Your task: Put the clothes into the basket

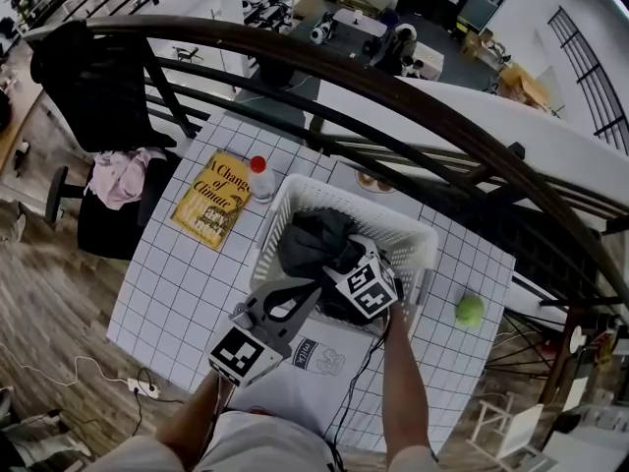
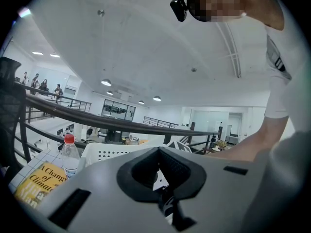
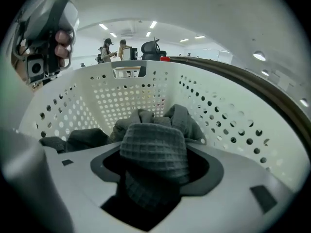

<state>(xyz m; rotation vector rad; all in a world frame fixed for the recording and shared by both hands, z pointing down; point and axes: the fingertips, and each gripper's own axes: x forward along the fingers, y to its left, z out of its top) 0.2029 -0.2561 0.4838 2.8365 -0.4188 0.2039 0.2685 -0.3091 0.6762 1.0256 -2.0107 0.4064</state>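
Note:
A white perforated basket (image 1: pixel 418 232) stands on the gridded table (image 1: pixel 167 283), with dark grey clothes (image 1: pixel 314 244) piled in it. My right gripper (image 1: pixel 339 283) reaches down inside the basket. In the right gripper view its jaws (image 3: pixel 155 174) are shut on a grey waffle-textured cloth (image 3: pixel 153 147) that bulges up out of them, with more dark clothes (image 3: pixel 180 118) behind it against the basket wall (image 3: pixel 126 96). My left gripper (image 1: pixel 295 298) sits at the basket's near-left side, pointing towards it. Its jaws (image 2: pixel 160 171) stand open with nothing in them, and the basket rim (image 2: pixel 112 153) shows just ahead.
A yellow book (image 1: pixel 214 200) and a red-capped bottle (image 1: pixel 260 177) lie left of the basket. A green ball (image 1: pixel 470 310) sits at the right, and a white milk-printed bag (image 1: pixel 319 354) at the near edge. A dark railing (image 1: pixel 393 91) runs behind the table. A chair with a pink garment (image 1: pixel 118 177) stands at the left.

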